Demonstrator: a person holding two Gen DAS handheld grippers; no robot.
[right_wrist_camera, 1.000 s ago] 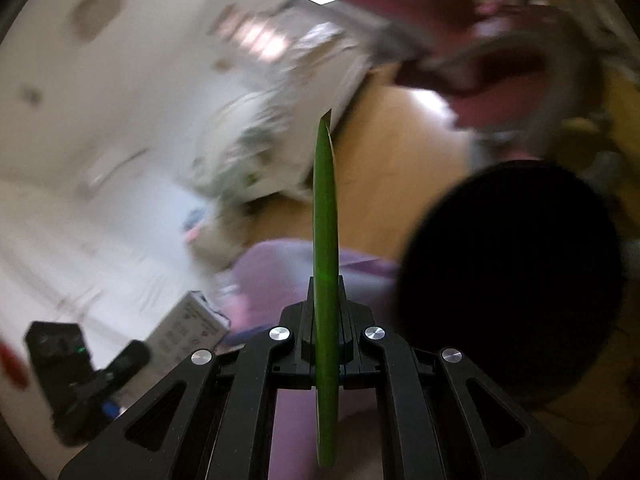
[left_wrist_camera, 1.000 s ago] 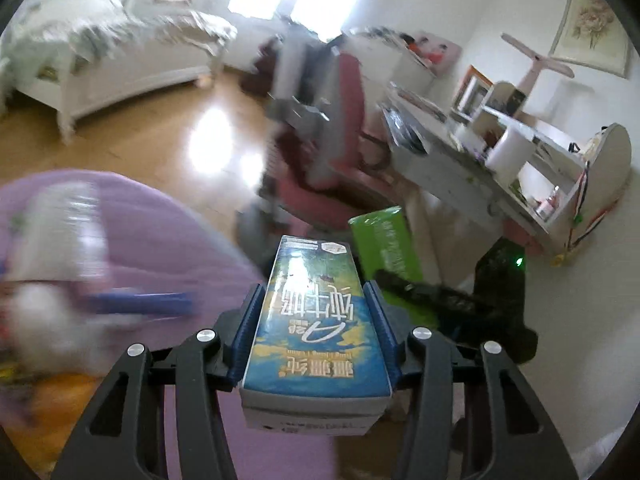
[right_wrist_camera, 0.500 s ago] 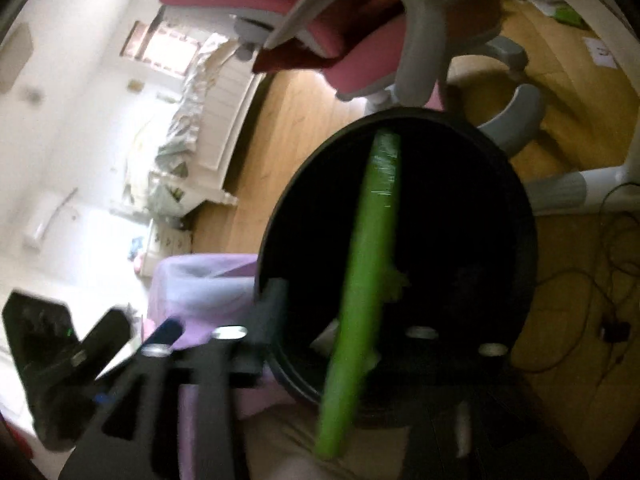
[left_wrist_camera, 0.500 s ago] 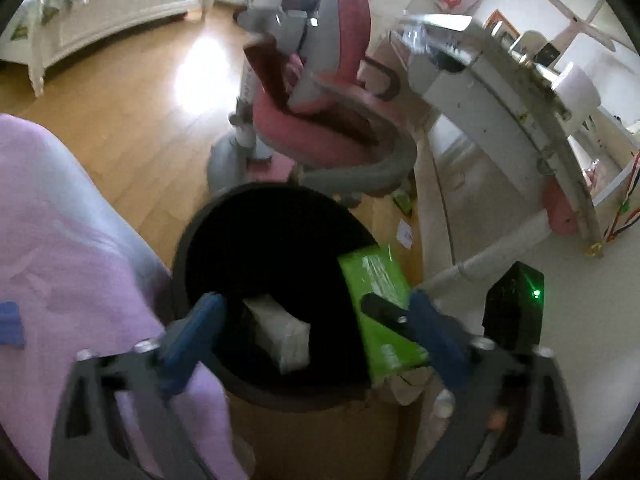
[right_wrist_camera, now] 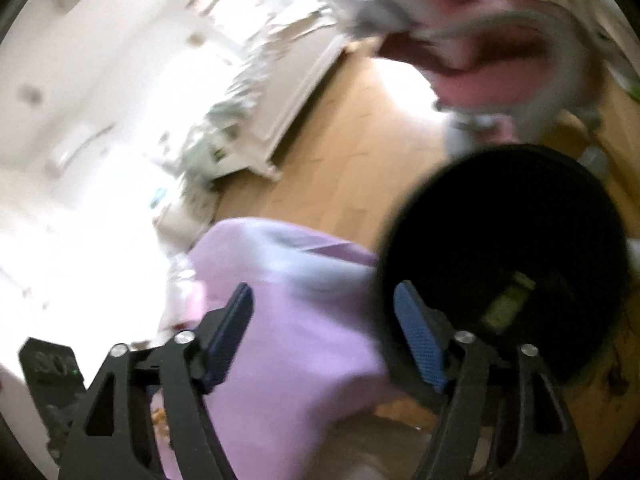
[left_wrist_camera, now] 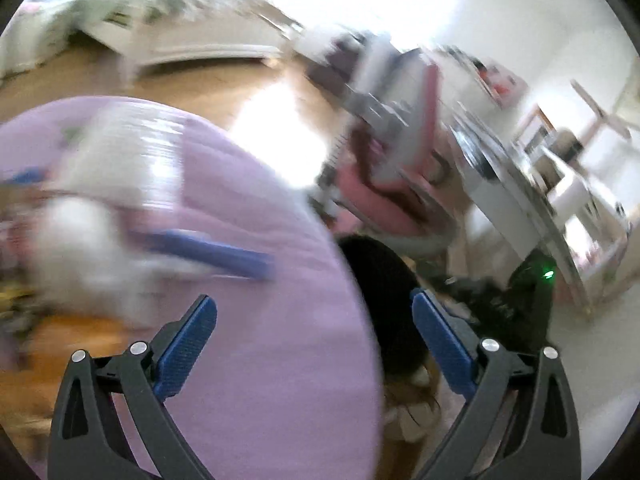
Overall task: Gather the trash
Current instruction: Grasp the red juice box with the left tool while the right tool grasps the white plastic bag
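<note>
Blurred bedroom, wooden floor (right_wrist_camera: 340,152); both the left gripper (left_wrist_camera: 314,336) and right gripper (right_wrist_camera: 324,328) gape empty over lilac cloth (left_wrist_camera: 280,360), something greenish, perhaps trash, inside the round black bin (right_wrist_camera: 500,264).

A black bin (right_wrist_camera: 504,256) stands on the wooden floor (right_wrist_camera: 340,140).

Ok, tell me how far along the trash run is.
Done: something pale green lies inside the black bin. In hand: nothing; the left gripper and right gripper are both open and empty. Left: blurred white and blue items sit on the purple cover, apparently still to collect.
</note>
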